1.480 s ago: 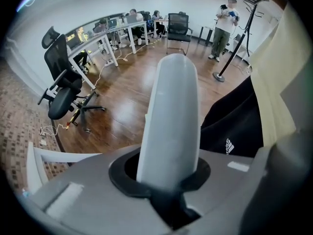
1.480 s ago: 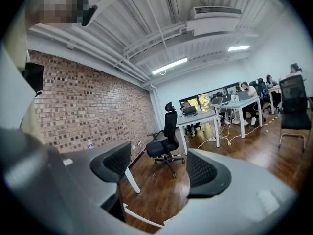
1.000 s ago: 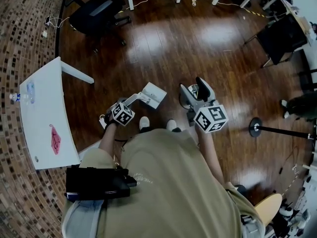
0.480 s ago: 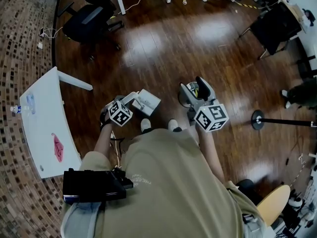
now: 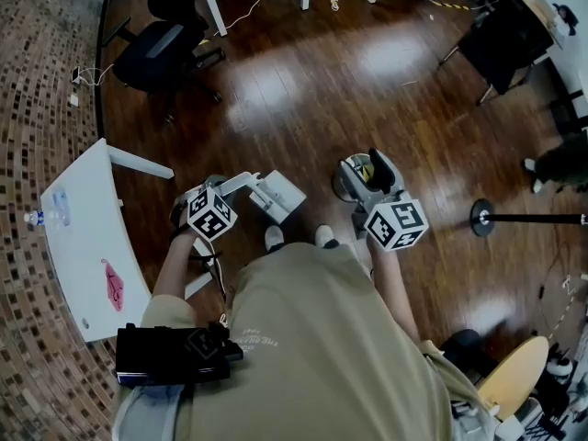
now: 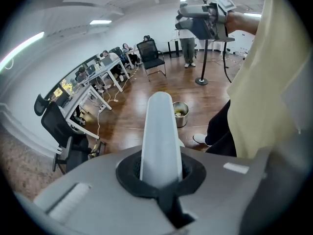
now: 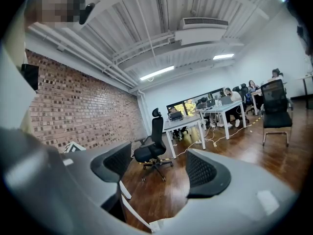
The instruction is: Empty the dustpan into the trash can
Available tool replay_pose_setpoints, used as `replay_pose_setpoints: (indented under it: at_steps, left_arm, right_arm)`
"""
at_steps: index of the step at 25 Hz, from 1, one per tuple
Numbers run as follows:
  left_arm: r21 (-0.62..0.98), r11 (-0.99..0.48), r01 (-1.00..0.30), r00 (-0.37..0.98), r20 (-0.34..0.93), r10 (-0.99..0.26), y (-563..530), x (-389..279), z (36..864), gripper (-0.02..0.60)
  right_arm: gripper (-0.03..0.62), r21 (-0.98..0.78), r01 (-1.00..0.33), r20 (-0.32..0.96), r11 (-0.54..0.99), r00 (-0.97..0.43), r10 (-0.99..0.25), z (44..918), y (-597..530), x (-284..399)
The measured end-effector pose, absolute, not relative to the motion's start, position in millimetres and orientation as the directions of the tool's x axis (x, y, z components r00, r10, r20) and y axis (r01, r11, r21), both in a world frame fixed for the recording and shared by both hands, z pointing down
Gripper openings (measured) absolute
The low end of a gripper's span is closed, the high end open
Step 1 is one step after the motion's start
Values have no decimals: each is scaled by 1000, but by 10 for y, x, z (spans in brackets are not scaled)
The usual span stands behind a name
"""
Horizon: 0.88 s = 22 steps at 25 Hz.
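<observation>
1. Left gripper (image 5: 220, 191), clenched on the handle (image 6: 159, 131), is holding the single dustpan (image 5: 280, 196) higher than a second ago, near the single trash can (image 6: 180, 116).
2. Right gripper (image 7: 161, 170) is hovering released, empty.

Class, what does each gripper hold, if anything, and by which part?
The left gripper is shut on the dustpan, gripping it by its white handle. The right gripper holds nothing; its fingers stand apart and empty.

White dustpan (image 5: 279, 196); silver trash can (image 6: 180, 114); glossy dark-brown plank floor (image 5: 303, 81); red-brown brick wall (image 7: 73, 102).
</observation>
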<state>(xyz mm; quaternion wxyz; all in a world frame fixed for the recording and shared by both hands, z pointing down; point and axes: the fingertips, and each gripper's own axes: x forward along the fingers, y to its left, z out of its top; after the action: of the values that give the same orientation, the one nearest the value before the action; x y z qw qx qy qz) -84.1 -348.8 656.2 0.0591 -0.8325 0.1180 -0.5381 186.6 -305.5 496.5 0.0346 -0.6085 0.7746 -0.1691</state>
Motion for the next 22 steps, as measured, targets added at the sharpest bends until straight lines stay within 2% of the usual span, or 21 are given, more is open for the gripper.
replay_pose_setpoints:
  at_steps: [22]
  left_arm:
    - [-298,-953,55,480,845,-237,-3859,-30,4440,1]
  right_arm:
    - [334,-317,-948,117,32,-72,-991,4794,-2688,2521]
